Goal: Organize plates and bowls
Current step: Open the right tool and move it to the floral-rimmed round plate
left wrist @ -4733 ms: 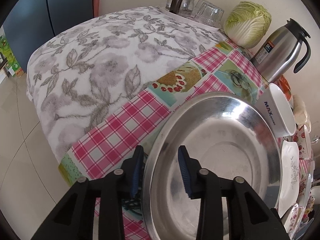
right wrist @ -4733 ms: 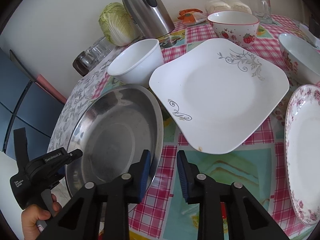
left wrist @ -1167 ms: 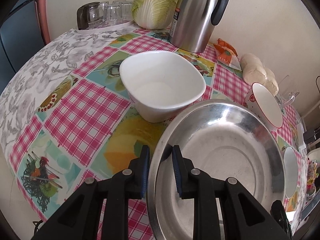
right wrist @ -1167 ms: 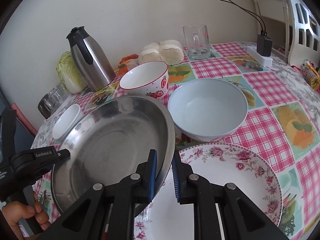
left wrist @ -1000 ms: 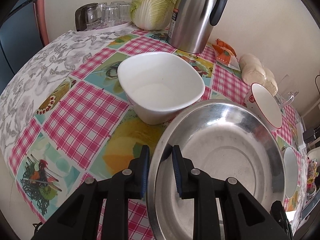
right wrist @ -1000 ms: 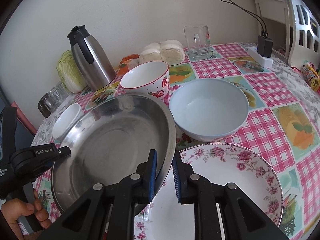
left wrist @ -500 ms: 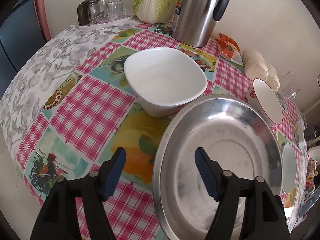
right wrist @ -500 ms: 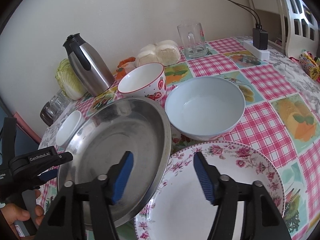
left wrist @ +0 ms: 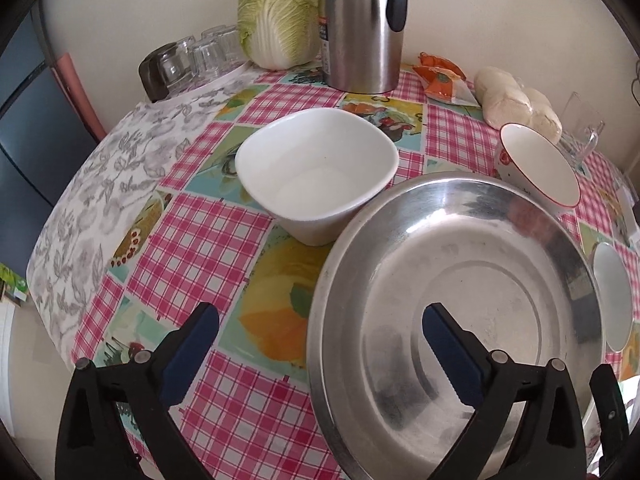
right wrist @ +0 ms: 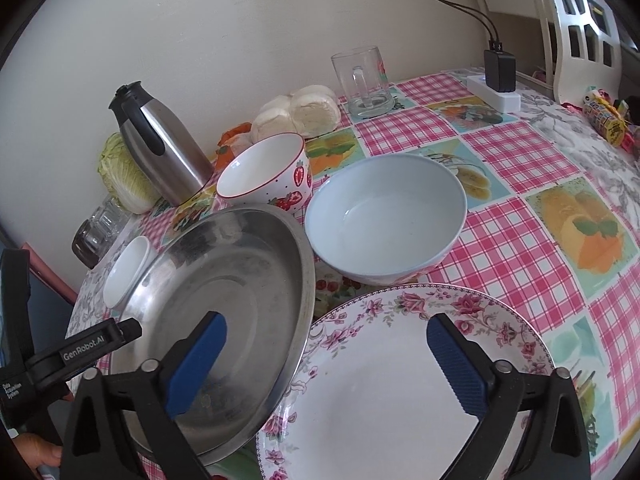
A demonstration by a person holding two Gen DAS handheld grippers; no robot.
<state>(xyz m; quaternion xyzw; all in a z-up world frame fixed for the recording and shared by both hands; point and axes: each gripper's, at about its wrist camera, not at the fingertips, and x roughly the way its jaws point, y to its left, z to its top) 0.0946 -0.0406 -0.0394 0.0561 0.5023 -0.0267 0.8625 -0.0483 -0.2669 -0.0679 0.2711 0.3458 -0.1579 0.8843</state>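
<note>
Both grippers stand spread wide, holding nothing. Seen from its own camera, the left gripper (left wrist: 320, 342) reaches forward and slightly downward over the near edge of the table, its blue-padded fingers (left wrist: 188, 354) straddling the near-left rim of the steel pan (left wrist: 460, 300); the rim passes between them without either pad touching it. The right gripper (right wrist: 326, 352) is pitched down at the table from the opposite side, one finger hanging over the pan's basin, the other over the floral plate (right wrist: 400, 392).

From the right gripper, the pan lies just ahead and to the left, its right rim overlapping the edge of the floral plate, which sits directly beneath. Beyond the fingertips stands the pale blue bowl (right wrist: 384, 224), close to both pan and plate, and farther ahead to the left the strawberry bowl (right wrist: 266, 178), just beside the pan's far rim. From the left gripper, the square white bowl (left wrist: 316, 180) sits straight ahead, its near right side hidden behind the pan's rim; whether they touch I cannot tell.

A pink checked tablecloth (right wrist: 516, 240) with fruit panels covers the table, giving way to a grey leaf print at the far left of the left gripper's view. Along the cream wall (right wrist: 240, 20) stand a steel thermos jug (left wrist: 362, 24), a cabbage (left wrist: 280, 12), upturned glasses (left wrist: 200, 56), buns (right wrist: 300, 114) and a glass mug (right wrist: 362, 80). A power strip (right wrist: 496, 94) with a black plug lies far ahead to the right.
</note>
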